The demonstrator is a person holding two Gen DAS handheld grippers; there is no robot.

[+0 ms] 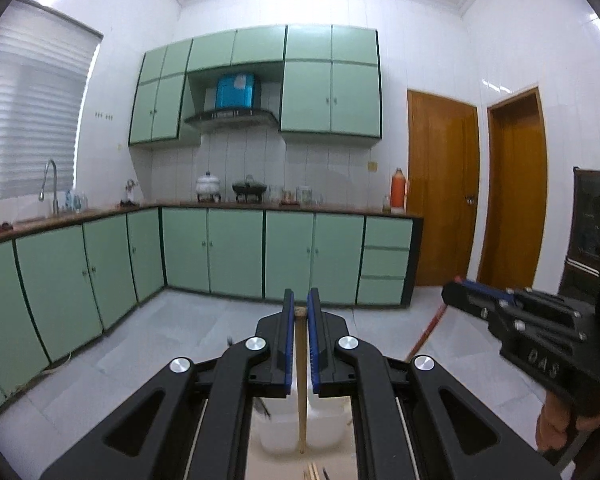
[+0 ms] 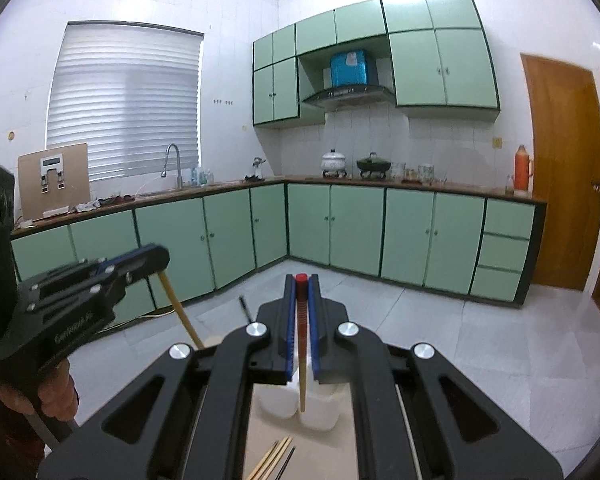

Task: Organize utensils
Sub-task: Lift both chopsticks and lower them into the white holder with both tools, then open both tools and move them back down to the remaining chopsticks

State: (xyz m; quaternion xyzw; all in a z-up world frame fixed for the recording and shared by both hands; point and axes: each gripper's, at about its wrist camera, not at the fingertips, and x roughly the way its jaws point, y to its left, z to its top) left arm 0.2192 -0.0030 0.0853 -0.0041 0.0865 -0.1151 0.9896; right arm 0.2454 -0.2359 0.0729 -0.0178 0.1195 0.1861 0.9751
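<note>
My left gripper [image 1: 300,312] is shut on a plain wooden chopstick [image 1: 301,380] that hangs down into a white plastic holder [image 1: 324,428]. My right gripper [image 2: 301,280] is shut on a red-topped chopstick [image 2: 301,328], whose lower end points into the same white holder [image 2: 320,408]. The left gripper also shows at the left of the right wrist view [image 2: 156,258], with its wooden chopstick [image 2: 180,308] slanting down. The right gripper shows at the right of the left wrist view [image 1: 456,294], with its red chopstick [image 1: 428,332]. Loose wooden chopsticks [image 2: 274,456] lie on the table in front of the holder.
The holder stands on a light wooden table [image 2: 332,456]. A thin dark stick [image 2: 246,308] stands in the holder. Green kitchen cabinets [image 2: 340,224], a counter with pots and an orange thermos [image 2: 521,170], and brown doors [image 1: 444,184] are across a tiled floor.
</note>
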